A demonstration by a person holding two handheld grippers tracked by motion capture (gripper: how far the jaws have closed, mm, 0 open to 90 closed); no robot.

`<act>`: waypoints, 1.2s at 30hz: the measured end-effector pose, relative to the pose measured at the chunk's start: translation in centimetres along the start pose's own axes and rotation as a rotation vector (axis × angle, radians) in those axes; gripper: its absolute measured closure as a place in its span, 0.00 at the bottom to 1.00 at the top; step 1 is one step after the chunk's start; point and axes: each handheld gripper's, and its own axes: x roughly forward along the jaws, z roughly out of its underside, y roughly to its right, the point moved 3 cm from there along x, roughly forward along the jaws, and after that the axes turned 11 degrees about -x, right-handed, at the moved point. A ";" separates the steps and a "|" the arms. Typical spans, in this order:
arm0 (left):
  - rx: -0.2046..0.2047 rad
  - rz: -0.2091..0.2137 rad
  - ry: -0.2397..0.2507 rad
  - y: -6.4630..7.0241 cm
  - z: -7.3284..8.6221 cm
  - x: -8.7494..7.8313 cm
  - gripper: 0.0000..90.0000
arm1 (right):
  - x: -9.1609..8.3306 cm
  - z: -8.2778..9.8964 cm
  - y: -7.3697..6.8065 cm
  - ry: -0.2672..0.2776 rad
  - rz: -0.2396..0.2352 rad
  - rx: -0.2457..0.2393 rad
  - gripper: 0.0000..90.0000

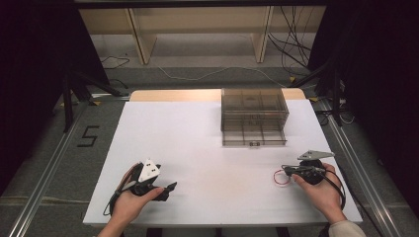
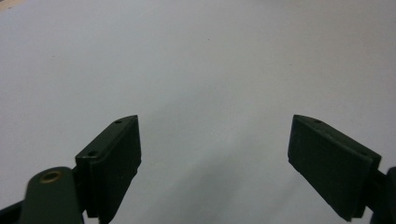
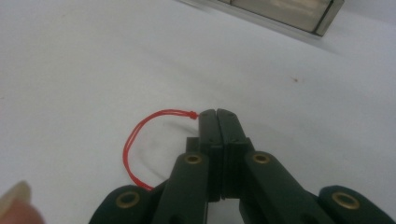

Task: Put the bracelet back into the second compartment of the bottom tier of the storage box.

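Right gripper (image 3: 216, 113) pinched tight on red string loop (image 3: 135, 135), loop hanging just above desk (image 1: 197, 143). Left gripper (image 2: 215, 154) spread wide, holding nothing, near front-left edge. Likely mid-carry; drawer box (image 1: 254, 116) with open drawer sits beyond, a probable destination.

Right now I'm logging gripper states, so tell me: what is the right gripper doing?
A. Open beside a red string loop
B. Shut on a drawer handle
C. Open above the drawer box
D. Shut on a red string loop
D: in the right gripper view the right gripper has its jaws pressed together, and the red string loop comes out at its tip, the knot against the jaws.
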 end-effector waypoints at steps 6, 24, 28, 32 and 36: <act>-0.002 -0.004 0.004 0.0 0.0 -0.1 0.19 | 0.0 -0.3 0.0 0.004 0.006 -0.004 1.00; -0.001 -0.006 0.007 0.0 0.0 -0.2 0.19 | 0.0 -1.1 0.1 0.019 0.015 -0.010 1.00; -0.001 -0.005 0.008 0.1 0.0 -0.1 0.19 | 0.1 -1.3 0.1 0.026 0.014 -0.009 1.00; -0.002 -0.004 0.006 0.1 0.0 -0.1 0.19 | 0.1 -1.5 0.2 0.022 0.018 -0.011 1.00; -0.005 -0.002 0.006 0.1 0.0 -0.1 0.19 | 0.1 -1.7 0.2 0.028 0.021 -0.015 1.00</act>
